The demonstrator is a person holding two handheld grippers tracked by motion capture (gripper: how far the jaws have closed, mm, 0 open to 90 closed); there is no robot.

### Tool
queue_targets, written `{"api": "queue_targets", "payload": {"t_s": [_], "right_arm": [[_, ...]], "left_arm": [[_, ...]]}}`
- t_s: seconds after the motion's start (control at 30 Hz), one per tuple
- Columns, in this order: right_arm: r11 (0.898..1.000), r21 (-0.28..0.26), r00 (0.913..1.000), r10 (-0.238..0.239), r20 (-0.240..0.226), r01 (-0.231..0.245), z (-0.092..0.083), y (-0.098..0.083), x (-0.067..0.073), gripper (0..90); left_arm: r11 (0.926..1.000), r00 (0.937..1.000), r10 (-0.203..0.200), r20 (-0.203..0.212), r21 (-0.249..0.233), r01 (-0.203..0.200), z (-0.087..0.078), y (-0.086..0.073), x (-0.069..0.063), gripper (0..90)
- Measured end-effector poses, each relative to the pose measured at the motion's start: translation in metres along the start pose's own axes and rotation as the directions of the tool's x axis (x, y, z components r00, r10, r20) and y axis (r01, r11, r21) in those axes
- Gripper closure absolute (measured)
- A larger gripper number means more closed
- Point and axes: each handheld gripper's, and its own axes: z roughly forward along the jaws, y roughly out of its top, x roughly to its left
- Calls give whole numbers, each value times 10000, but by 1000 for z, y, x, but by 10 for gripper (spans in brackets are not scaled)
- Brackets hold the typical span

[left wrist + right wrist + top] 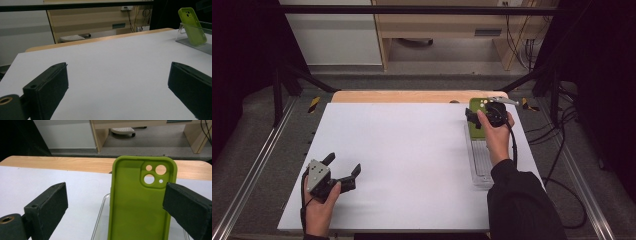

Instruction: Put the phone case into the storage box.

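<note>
Green phone case (140, 202) upright in clear stand (482, 165), 2 o'clock on table (412, 150). Right gripper (113, 202) jaws wide, case between, untouched. Left gripper (343, 166) open, idle, 8 o'clock. Case likely light, flexible, grippy; pinch side edges mid-height, gently.

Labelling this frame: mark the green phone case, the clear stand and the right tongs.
green phone case (135, 207), right gripper view, inner back panel.
clear stand (190, 43), left gripper view, sloped base.
right tongs (115, 207), right gripper view, midway between the open jaws.
</note>
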Motion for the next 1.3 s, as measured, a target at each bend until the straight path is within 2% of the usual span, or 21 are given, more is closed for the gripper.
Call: {"api": "queue_targets", "payload": {"t_s": [0.1, 0.27, 0.37, 0.6, 1.0, 1.3], "right_arm": [[9999, 131, 10000, 3, -89, -2, -3, 1, 1, 68], [9998, 180, 9998, 6, -180, -2, -9, 4, 1, 69], [9995, 324, 9992, 65, -405, -52, -12, 5, 0, 69], [9996, 285, 9991, 59, -414, -47, -22, 8, 0, 69], [10000, -36, 9983, -40, -579, 38, -31, 14, 2, 64], [9984, -531, 9971, -239, -719, 201, -41, 22, 6, 62]], "left_arm": [[9999, 9999, -134, 19, -80, 134, 0, 0, 0, 25], [9999, 9999, -89, 74, -46, 89, 1, 0, -2, 24], [10000, 9999, -43, 114, -40, 44, 2, 0, -3, 24], [10000, 9998, 12, 201, 17, -13, 3, 0, -5, 24], [10000, 9998, -37, 216, 21, 36, 4, -1, -3, 23], [10000, 9998, -51, 176, 34, 50, 3, -1, -2, 22]]}}
